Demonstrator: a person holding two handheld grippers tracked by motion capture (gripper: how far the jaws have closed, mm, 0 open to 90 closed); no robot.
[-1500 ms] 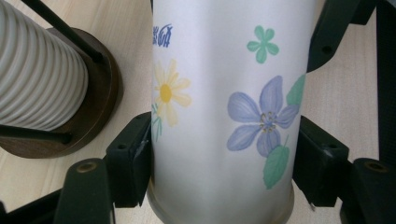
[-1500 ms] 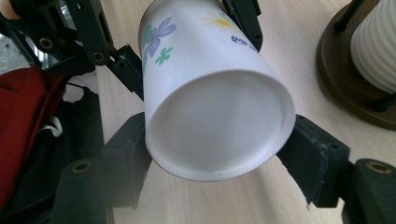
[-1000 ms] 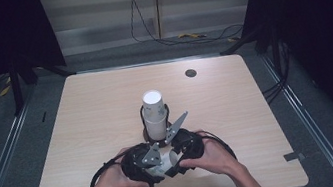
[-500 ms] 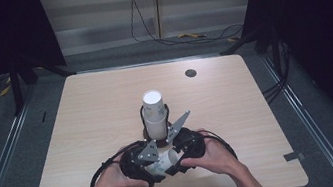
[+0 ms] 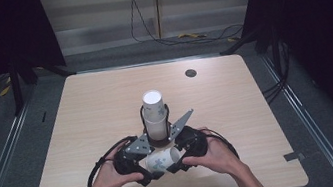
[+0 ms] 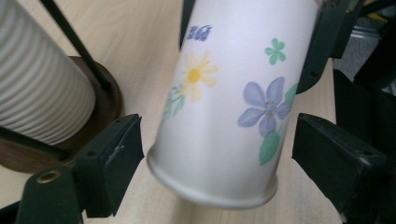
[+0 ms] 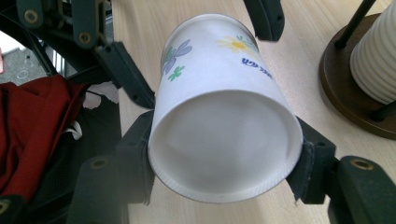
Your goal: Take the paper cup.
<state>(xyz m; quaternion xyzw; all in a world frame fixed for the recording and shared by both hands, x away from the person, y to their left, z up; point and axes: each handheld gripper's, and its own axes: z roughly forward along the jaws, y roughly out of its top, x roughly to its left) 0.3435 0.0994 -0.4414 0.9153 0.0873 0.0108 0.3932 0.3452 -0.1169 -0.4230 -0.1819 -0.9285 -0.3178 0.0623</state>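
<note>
A pale wooden table (image 5: 82, 117) takes up the middle of the high view, and near its front edge stands a dark wire holder on a round brown base (image 6: 109, 100) with a tall stack of white ribbed cups (image 5: 154, 113) standing upright in it. Just in front of that stack, both hands meet over one flowered paper cup (image 5: 161, 161), lying on its side above the tabletop, its inside white and bare in the right gripper view. The right gripper (image 7: 224, 163) has it: jaws pressed tight against the cup's wall just behind the open rim, one on each side. The left gripper (image 6: 215, 154) sits around the cup's bottom end, and its jaws have just been opening; they stand wide now, a clear gap on both sides, pads off the paper, cup between them.
</note>
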